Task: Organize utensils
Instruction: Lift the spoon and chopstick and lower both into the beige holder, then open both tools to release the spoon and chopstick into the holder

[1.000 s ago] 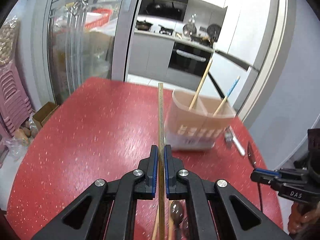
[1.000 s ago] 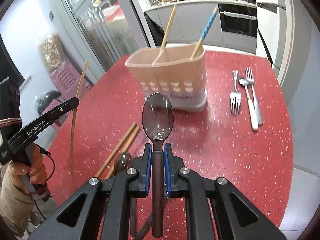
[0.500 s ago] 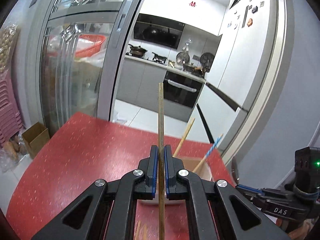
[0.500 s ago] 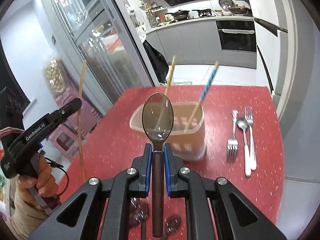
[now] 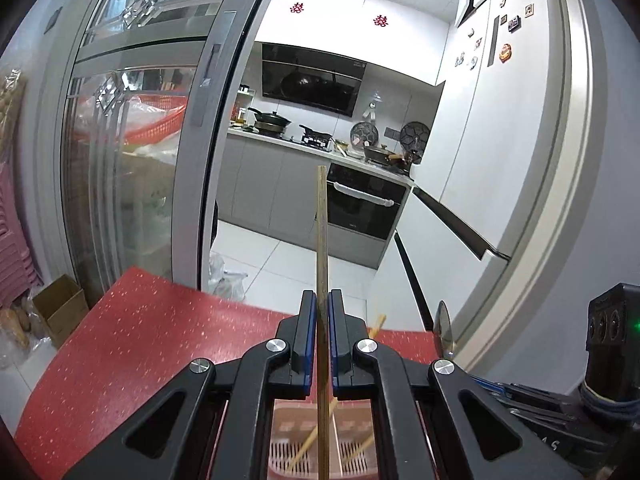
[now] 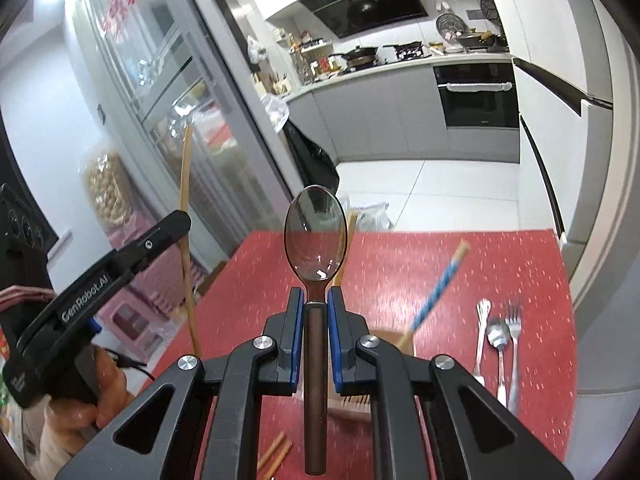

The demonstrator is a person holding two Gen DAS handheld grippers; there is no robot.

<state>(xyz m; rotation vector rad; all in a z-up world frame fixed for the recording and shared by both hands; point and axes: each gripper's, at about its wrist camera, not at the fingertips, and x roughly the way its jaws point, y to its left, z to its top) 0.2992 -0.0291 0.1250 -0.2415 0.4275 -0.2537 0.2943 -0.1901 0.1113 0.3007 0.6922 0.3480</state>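
The left gripper (image 5: 319, 340) has its blue pads pinching a single wooden chopstick (image 5: 321, 232), which stands upright and runs above and below the jaws. The right gripper (image 6: 314, 332) is pressed together on the dark handle of a spoon (image 6: 315, 236), bowl up and facing the camera. Below both sits the pink utensil holder (image 5: 294, 432), seen from above through the left gripper's frame; it stands on the red speckled table (image 6: 400, 264) and is split into compartments. Two light chopsticks lean inside it, and a blue-striped chopstick (image 6: 438, 286), blurred, sticks out of it toward the right in the right wrist view. Near the table's near edge lie two loose wooden chopsticks (image 6: 276, 454). Toward the right edge, two forks and what looks like a spoon (image 6: 498, 344) lie side by side, touching or nearly so. A person's hand (image 6: 100, 400) grips the left tool's handle. Beyond the far edge stand a glass sliding door (image 5: 132, 152) and the kitchen with its oven (image 5: 360, 208)
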